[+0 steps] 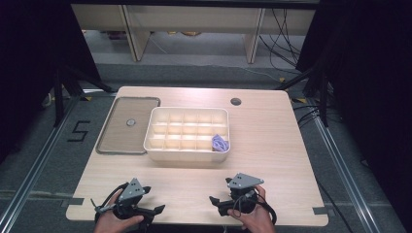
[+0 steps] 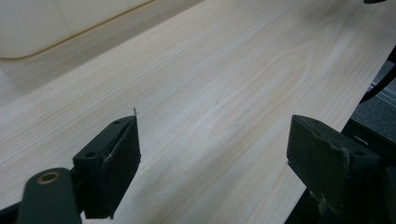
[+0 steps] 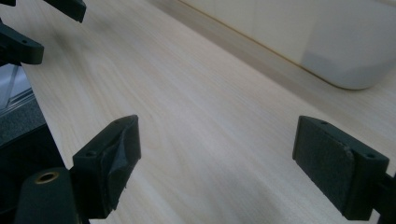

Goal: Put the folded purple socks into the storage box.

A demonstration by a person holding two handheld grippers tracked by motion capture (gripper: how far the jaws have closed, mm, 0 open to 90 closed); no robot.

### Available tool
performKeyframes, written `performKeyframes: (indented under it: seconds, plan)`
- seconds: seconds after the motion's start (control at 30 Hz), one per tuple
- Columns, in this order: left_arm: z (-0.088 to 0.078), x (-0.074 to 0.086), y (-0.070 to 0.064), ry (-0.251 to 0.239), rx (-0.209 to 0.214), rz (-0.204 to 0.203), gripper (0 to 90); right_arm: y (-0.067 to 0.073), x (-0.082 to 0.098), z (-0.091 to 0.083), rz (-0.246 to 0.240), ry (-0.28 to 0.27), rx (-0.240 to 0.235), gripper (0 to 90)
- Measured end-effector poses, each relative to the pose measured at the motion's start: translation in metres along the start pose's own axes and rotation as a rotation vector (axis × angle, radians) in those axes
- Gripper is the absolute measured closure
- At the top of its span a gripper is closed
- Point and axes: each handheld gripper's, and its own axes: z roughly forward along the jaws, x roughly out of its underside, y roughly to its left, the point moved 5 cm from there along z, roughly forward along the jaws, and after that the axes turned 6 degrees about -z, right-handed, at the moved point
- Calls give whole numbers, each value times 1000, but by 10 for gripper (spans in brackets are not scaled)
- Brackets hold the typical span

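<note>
Nearest the camera in the high view, two hands come in over the near table edge, each holding a gripper. The left gripper (image 1: 154, 210) rests low at the near left of the wooden table (image 1: 272, 145), its jaws spread wide with nothing between them; its own view shows bare wood grain in the gap between the two black pads. The right gripper (image 1: 214, 200) sits at the near right, jaws likewise spread and empty, pointing inward toward the other one. Both lie well apart from anything to grasp.

Farther up the table stands a white divided organizer tray (image 1: 187, 156), a grid of small compartments. In its near right corner compartment lies a small purple cloth-like item (image 1: 219, 142), crumpled; what exactly it is cannot be told. Left of the tray, just beside it, a flat brown lid (image 1: 121, 138) with a round knob lies on the table. A cable hole (image 1: 236, 101) sits at the far edge.

The step in hand looks like a start: a reach for the purple item. The right gripper is the closer one, so it seems the natural choice. To do it well, I would bring it in from above, keep the jaws spread until the pads straddle the bundle inside its cell, and line them up with the cell's dividers so neither pad catches a wall. A soft bundle wants a deep, central pinch.
</note>
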Motion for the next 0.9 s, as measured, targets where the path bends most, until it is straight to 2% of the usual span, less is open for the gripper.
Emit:
performKeyframes:
  seconds: [0.23, 0.3, 0.4, 0.43, 0.47, 0.53, 0.57, 0.6, 0.63, 0.7, 0.73, 0.9]
  plan:
    - [1, 0, -1, 1, 9, -5, 168, 5, 7, 2, -22, 38, -8, 159]
    - [3, 0, -1, -9, 7, -17, 168, 7, 8, 3, -34, 42, -8, 159]
    - [2, 1, -1, 5, 10, -11, 168, 9, 10, 4, -44, 52, -11, 159]
    - [2, 1, 0, 1, 6, -11, 168, 9, 11, 4, -62, 56, -14, 159]
    - [2, 1, 1, 9, -3, 4, 168, 11, 12, 4, -58, 63, -11, 159]
    - [1, 1, 1, 7, 3, 0, 168, 13, 13, 4, -60, 72, -17, 159]
    - [1, 1, 2, 7, 6, 9, 168, 13, 13, 4, -76, 69, -17, 159]
    - [3, 1, 1, -1, 11, -17, 167, 15, 14, 3, -67, 73, -24, 159]
    - [3, 1, 1, 1, 12, -19, 168, 16, 14, 4, -64, 70, -28, 159]
    - [2, 2, 1, 7, 6, -17, 168, 16, 15, 4, -76, 65, -25, 159]
    - [2, 1, 2, 7, 3, -11, 168, 16, 15, 3, -71, 76, -39, 159]
    - [2, 2, 3, 12, 1, -3, 168, 17, 16, 3, -66, 77, -32, 159]
